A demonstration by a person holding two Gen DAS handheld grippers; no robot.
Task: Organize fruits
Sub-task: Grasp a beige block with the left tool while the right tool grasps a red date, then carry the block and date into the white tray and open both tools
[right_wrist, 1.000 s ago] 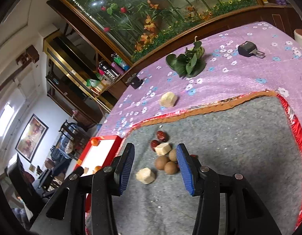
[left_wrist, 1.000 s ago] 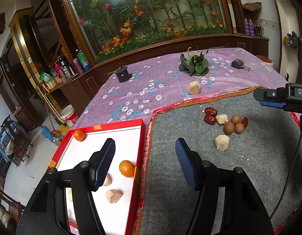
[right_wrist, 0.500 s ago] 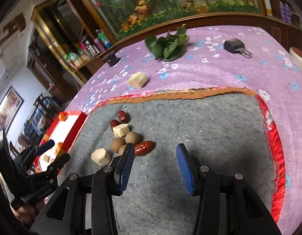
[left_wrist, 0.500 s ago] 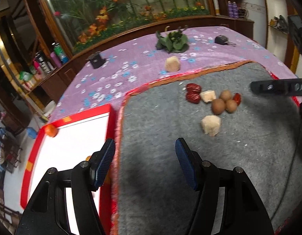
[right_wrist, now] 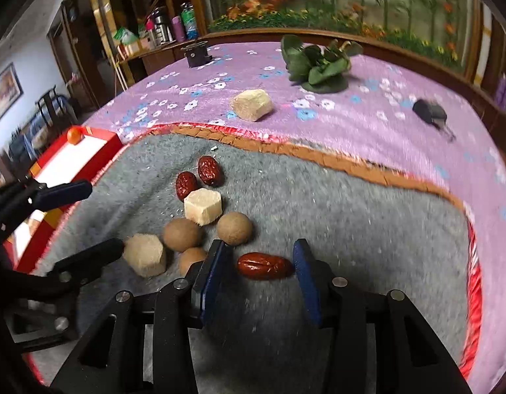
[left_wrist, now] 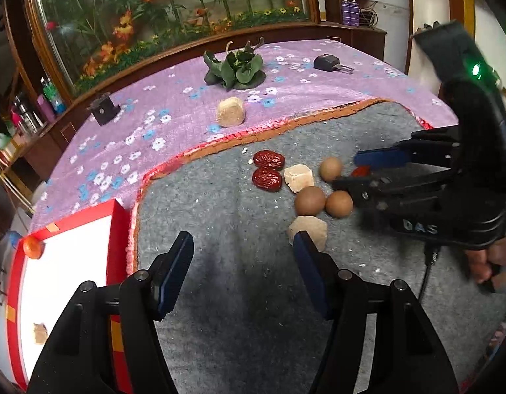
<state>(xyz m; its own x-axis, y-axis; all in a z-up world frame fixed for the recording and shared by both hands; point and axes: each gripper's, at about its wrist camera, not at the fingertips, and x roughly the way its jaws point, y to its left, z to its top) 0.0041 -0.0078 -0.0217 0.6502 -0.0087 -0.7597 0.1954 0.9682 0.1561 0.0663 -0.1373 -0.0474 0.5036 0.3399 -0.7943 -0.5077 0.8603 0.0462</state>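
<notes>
Left view: my left tongs (left_wrist: 241, 256) hang spread wide and hold nothing, low in the frame. The red tray (left_wrist: 116, 229) at lower left holds a small orange (left_wrist: 33, 248) and a tan chunk (left_wrist: 39, 333).

Right view: my right tongs (right_wrist: 259, 266) are spread around the red date (right_wrist: 265, 266) on the gray mat (right_wrist: 368, 229), bottom middle. I should squeeze slowly so it does not roll.

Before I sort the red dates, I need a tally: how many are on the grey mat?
3. Two red dates lie side by side at the pile's far edge, next to a pale cube. A third lies between the right gripper's open jaws. More may be hidden.
</notes>
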